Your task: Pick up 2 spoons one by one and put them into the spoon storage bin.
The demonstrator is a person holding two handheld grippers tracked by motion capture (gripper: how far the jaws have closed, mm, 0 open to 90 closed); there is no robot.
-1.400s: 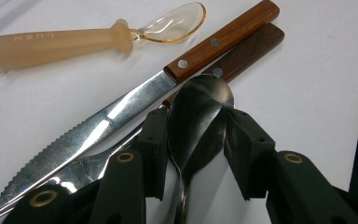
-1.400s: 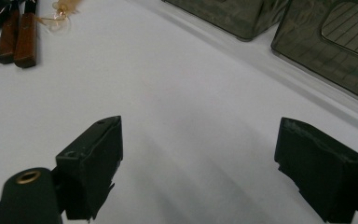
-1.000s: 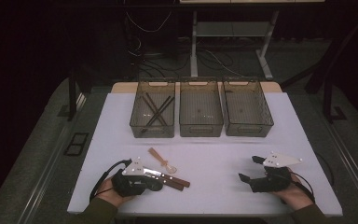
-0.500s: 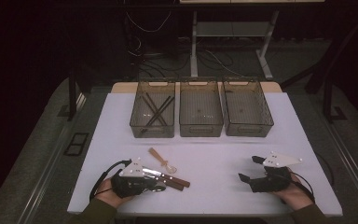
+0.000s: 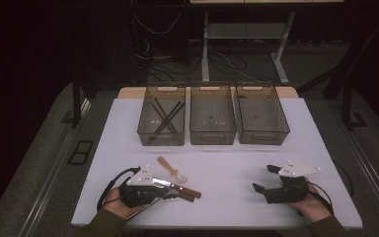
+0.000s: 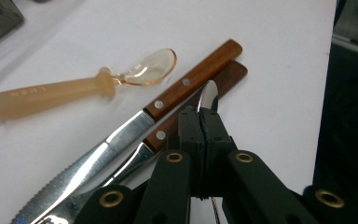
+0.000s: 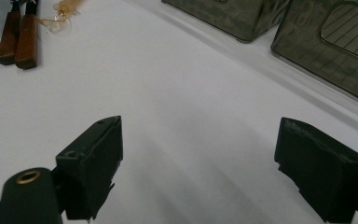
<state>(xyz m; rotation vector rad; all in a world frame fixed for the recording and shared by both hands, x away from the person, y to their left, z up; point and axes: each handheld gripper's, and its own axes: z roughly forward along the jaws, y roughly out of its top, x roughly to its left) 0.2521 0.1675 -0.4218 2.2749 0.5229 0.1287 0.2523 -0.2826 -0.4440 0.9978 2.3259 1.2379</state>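
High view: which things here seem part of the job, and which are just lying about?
Probably in the job:
left gripper, shut on a thin metal utensil
two wooden-handled knives
translucent amber plastic spoon
three clear grey plastic bins, the left one holding dark sticks

Just about:
open right gripper, holding nothing
floor cables behind the white table

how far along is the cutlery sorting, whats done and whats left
Done: dark sticks, probably chopsticks, lie in the left bin. In hand: the left gripper is shut on a thin shiny metal piece. Left: two wood-handled knives and the amber spoon lie on the table; the right gripper is open and holds nothing.
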